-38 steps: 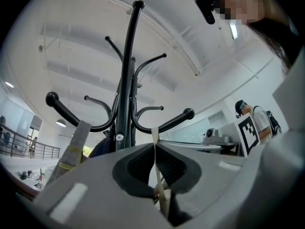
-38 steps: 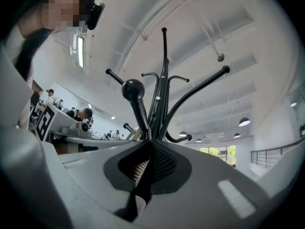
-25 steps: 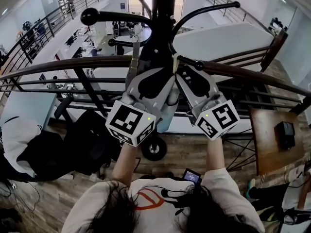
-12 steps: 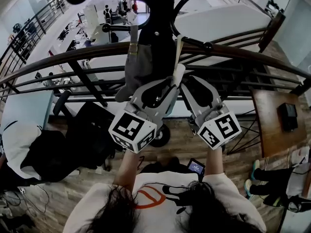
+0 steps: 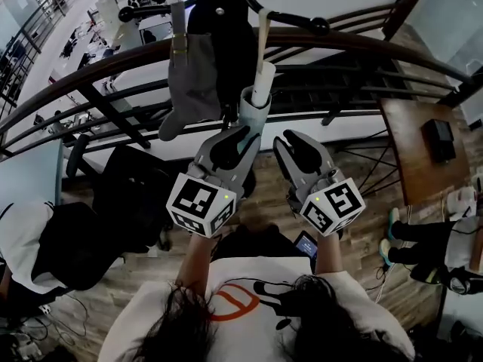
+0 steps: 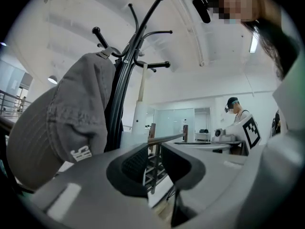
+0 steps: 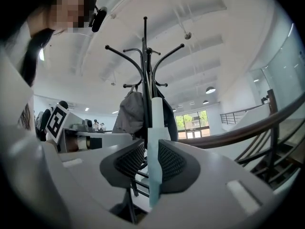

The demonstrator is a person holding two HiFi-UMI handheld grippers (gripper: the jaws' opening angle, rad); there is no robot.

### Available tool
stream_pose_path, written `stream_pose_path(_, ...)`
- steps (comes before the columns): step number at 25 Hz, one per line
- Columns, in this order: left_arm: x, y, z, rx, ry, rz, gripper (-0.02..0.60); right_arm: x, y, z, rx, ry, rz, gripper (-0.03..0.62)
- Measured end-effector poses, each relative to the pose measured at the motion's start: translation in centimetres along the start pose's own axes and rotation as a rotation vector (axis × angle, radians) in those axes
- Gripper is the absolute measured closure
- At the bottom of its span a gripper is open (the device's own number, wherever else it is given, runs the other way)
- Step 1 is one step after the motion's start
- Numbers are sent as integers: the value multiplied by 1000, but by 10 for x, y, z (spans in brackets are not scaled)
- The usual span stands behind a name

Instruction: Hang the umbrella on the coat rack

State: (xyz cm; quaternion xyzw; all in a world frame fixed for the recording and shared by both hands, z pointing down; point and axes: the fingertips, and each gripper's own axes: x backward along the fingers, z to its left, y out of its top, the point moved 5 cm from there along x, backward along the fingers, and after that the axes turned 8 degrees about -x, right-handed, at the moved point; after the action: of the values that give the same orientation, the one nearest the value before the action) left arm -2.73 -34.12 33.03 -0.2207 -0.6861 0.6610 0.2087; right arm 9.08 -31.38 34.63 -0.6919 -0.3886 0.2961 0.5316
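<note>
Left gripper (image 6: 154, 147) is empty, its jaws a narrow slit apart with nothing in the gap. The right gripper (image 7: 152, 142) is parted about as little and also holds nothing. The umbrella (image 5: 257, 81) lines up dead ahead of its slit, beyond the tips rather than pinched (the head view shows it apart from that gripper). The umbrella hangs by its strap (image 5: 263, 35) from the rack (image 7: 145, 61), above and ahead of both grippers, with a cap (image 5: 189, 74) beyond the left one. Its lower end sits right at the left gripper's tip, and I cannot tell whether they touch.

The risk, I'd say, is a careless pull-away. A jaw brushing that end could set the umbrella swinging and work the strap along its hook, and I can't see how securely the strap sits.

Half a second ago both grippers were higher, flanking the umbrella's lower end. They have since dropped, and the right has come clear.
</note>
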Motion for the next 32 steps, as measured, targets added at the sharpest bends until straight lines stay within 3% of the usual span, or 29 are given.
stream_pose_path(6, 3, -30, -10, 36, 11, 53, 497, 6, -30, 1, -18, -10, 78, 507)
stream_pose_path(13, 15, -47, -32, 54, 81, 97, 500, 36, -45, 8, -35, 22, 114, 542)
stream_pose_path(23, 27, -56, -147, 47, 73, 129, 500, 151, -54, 13, -48, 20, 87, 585)
stream_pose_path(32, 69, -68, -243, 43, 120, 168, 505, 244, -81, 38, -67, 43, 102, 586)
